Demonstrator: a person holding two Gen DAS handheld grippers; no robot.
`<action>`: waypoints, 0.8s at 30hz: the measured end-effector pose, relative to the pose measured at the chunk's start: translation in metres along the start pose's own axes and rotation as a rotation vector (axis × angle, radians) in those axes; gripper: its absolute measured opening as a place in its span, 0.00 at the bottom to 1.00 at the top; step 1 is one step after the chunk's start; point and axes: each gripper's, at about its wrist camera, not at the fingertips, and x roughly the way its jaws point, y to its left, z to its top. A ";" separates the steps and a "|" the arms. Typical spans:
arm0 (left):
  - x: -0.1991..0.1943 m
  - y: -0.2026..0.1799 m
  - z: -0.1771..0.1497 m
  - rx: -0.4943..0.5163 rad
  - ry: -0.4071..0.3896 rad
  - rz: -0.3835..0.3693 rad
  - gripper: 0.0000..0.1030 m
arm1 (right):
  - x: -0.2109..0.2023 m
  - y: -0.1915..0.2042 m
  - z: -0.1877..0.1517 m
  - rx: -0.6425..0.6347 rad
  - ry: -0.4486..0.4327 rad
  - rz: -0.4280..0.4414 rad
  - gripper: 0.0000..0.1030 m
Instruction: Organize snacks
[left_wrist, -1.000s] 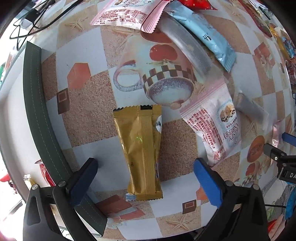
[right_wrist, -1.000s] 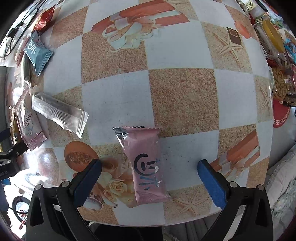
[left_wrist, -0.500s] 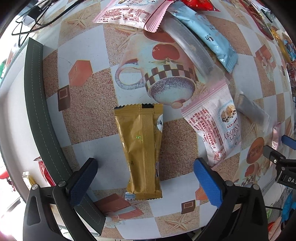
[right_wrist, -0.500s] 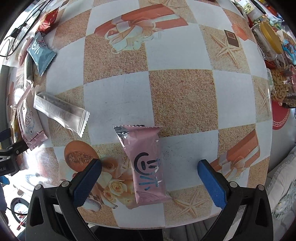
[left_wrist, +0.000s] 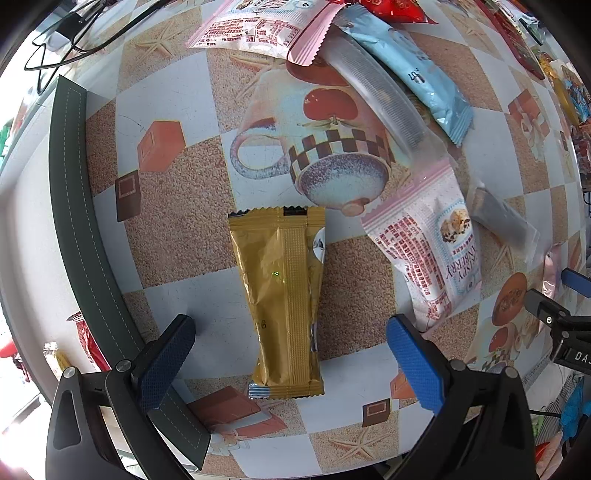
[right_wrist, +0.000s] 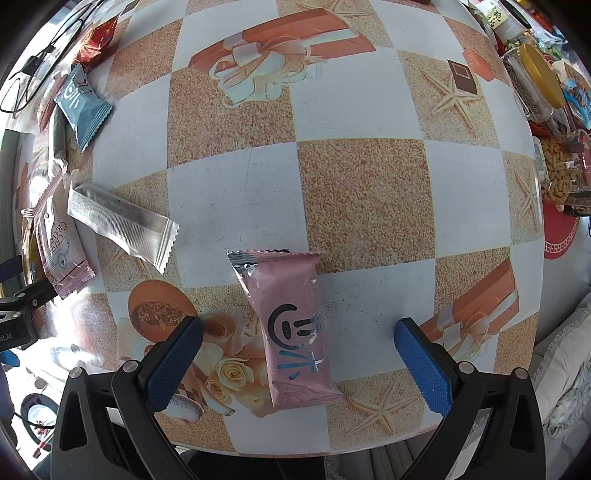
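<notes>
Apparently early: snacks lie scattered on the table (right_wrist: 362, 192). Left gripper (left_wrist: 291, 350) wide open, empty, straddling gold packet (left_wrist: 284, 306) near the front edge. Right gripper (right_wrist: 299, 350) likewise over pink packet (right_wrist: 291, 325). Cranberry pack (left_wrist: 428, 254) and clear sachet (right_wrist: 122, 225) lie near; neither blocks.

My left claw (left_wrist: 291, 354) has blue pads; between them lies a gold packet (left_wrist: 282, 299). The tablecloth (left_wrist: 177, 229) is checked white and sandy orange. At lower centre, my right claw (right_wrist: 297, 354) frames a pink packet (right_wrist: 291, 325) with a black smiley.
</notes>
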 end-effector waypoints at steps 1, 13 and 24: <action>0.000 0.000 0.000 0.000 -0.001 0.000 1.00 | 0.002 0.000 0.001 0.002 0.000 0.000 1.00; -0.001 0.000 0.000 0.002 -0.006 -0.001 1.00 | 0.004 0.000 0.001 0.009 -0.004 0.002 1.00; -0.001 0.000 -0.001 0.003 -0.012 -0.001 1.00 | 0.000 0.001 -0.003 0.010 -0.007 0.003 1.00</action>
